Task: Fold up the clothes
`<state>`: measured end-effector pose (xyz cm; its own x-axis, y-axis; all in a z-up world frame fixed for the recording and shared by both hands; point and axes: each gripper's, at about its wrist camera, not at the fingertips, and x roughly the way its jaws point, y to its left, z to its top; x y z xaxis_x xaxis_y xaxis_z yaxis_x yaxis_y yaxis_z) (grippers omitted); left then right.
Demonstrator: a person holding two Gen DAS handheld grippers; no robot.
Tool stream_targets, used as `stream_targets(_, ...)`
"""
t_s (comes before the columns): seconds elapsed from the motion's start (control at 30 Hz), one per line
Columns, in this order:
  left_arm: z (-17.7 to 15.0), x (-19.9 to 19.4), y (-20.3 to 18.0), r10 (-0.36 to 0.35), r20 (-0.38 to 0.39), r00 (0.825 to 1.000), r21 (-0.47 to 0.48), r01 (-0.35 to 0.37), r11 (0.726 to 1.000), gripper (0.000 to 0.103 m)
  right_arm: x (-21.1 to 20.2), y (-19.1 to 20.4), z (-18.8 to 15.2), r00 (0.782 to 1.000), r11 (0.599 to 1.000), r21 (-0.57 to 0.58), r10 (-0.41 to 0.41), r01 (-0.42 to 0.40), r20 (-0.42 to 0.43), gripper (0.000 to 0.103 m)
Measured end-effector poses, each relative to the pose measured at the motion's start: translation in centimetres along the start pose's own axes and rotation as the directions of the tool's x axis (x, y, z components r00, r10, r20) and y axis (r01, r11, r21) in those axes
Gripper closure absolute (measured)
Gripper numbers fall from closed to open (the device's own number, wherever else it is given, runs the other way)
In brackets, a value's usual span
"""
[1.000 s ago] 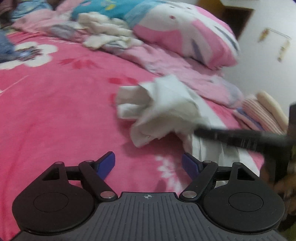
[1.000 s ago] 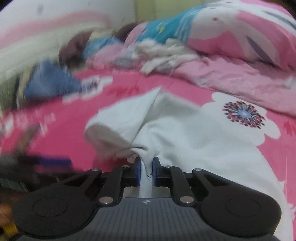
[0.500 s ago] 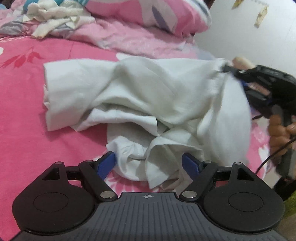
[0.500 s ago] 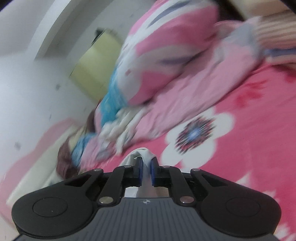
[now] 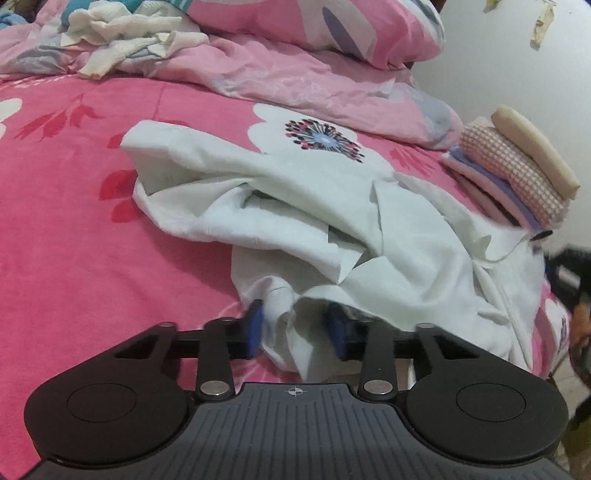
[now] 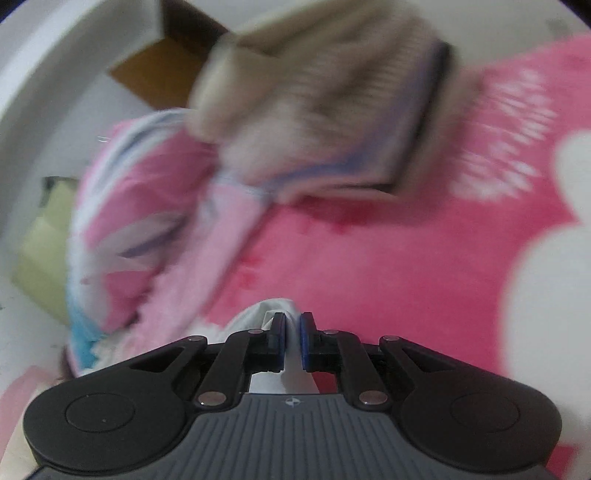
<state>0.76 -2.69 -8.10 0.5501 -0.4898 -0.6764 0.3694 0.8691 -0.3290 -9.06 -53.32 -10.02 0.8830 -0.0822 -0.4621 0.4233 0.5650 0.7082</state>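
Note:
A crumpled white garment (image 5: 332, 206) lies on the pink flowered bedsheet (image 5: 74, 240). My left gripper (image 5: 295, 328) sits at its near edge, fingers partly closed in, with a fold of the cloth between the blue pads (image 5: 254, 328) but a clear gap left. The right gripper (image 6: 293, 332) is shut on a pinch of the same white garment (image 6: 273, 308), held above the sheet. In the left wrist view the right gripper (image 5: 565, 273) shows blurred at the right edge, by the garment's far corner.
A stack of folded clothes (image 5: 517, 173) sits at the bed's right edge, seen blurred in the right wrist view (image 6: 321, 122). A pink pillow (image 5: 314, 26), a rumpled pink duvet (image 5: 295, 85) and a heap of whitish clothes (image 5: 129, 40) lie at the back.
The right gripper carried its pinch of the garment right, toward the folded stack. My left gripper came up to the garment's near edge and its fingers narrowed around a fold.

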Motion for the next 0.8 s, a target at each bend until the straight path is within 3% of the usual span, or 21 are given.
stream_targets(0.1, 0.3, -0.2, -0.4, 0.009, 0.016, 1.0, 0.007, -0.009, 1.0, 0.087, -1.6, -1.2, -0.4, 0.999, 0.999, -0.014, -0.045, 0.045, -0.009, 0.085)
stream_targets(0.17, 0.4, -0.5, -0.5, 0.014, 0.029, 0.999, 0.011, -0.014, 1.0, 0.09, -3.8, -1.3, -0.4, 0.997, 0.996, -0.047, -0.073, 0.074, 0.036, 0.063)
stream_targets(0.27, 0.4, -1.3, -0.6, 0.011, 0.049, 0.999, 0.013, -0.012, 1.0, 0.093, -7.4, 0.7, -0.6, 0.989, 0.982, -0.162, -0.078, 0.098, 0.127, 0.06)
stream_targets(0.3, 0.4, -1.5, -0.6, 0.011, 0.054, 0.999, 0.016, -0.012, 1.0, 0.093, -8.2, 2.1, -0.9, 0.991, 0.972, -0.222, -0.053, 0.08, 0.126, 0.059)
stream_targets(0.4, 0.2, -2.1, -0.3, 0.007, 0.065, 0.998, -0.003, -0.007, 1.0, 0.095, -7.5, 7.1, -3.2, 0.999, 0.911, -0.411, 0.048, -0.037, 0.015, 0.047)
stream_targets(0.47, 0.1, -2.6, 0.1, 0.001, 0.073, 0.997, -0.036, 0.002, 0.999, 0.096, -7.1, 10.4, -4.7, 0.992, 0.845, -0.521, 0.102, -0.123, -0.069, 0.029)
stream_targets(0.6, 0.0, -3.8, 1.1, -0.03, 0.102, 0.994, -0.087, 0.039, 0.995, 0.096, -3.8, 15.9, -9.7, 0.95, 0.723, -0.624, 0.152, -0.295, -0.274, 0.025)
stream_targets(0.73, -0.1, -5.3, 2.0, -0.1, 0.142, 0.985, -0.099, 0.115, 0.988, 0.097, 0.6, 19.1, -14.1, 0.917, 0.671, -0.66, 0.078, -0.338, -0.391, 0.027)
stream_targets(0.8, -0.4, -5.9, 2.2, -0.16, 0.153, 0.975, -0.091, 0.175, 0.98, 0.097, 0.4, 18.9, -13.9, 0.916, 0.689, -0.638, 0.094, -0.343, -0.39, 0.042)
